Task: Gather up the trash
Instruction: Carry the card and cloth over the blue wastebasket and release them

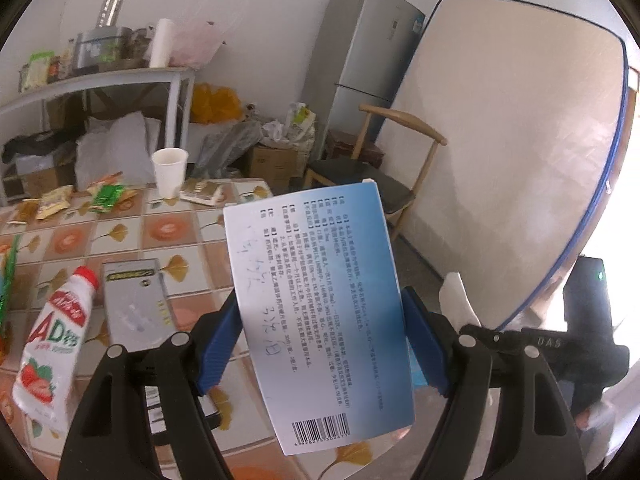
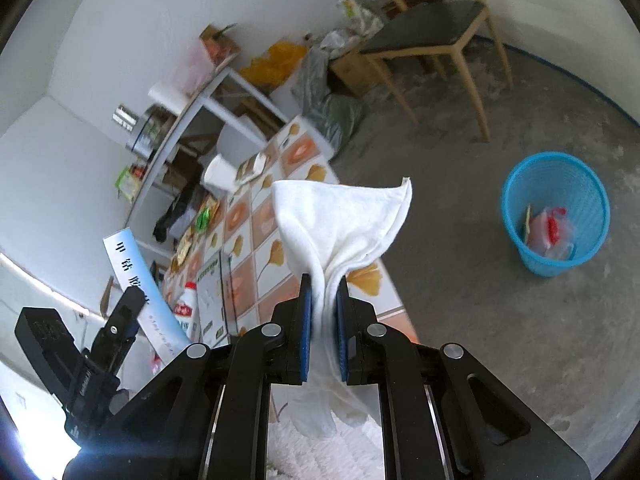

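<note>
In the left wrist view, a strawberry milk bottle [image 1: 52, 344] and a grey box [image 1: 134, 302] lie at lower left on the tiled worktop [image 1: 192, 240], with wrappers [image 1: 76, 200] and a paper cup [image 1: 170, 172] at the far edge. At centre, the left tool [image 1: 320, 338] pinches a blue medicine box [image 1: 320, 300]. In the right wrist view, the right tool [image 2: 324, 320] is pressed onto a white cloth [image 2: 340, 220]. At right, the blue bin [image 2: 556, 212] holds a few scraps, so most collecting looks undone.
</note>
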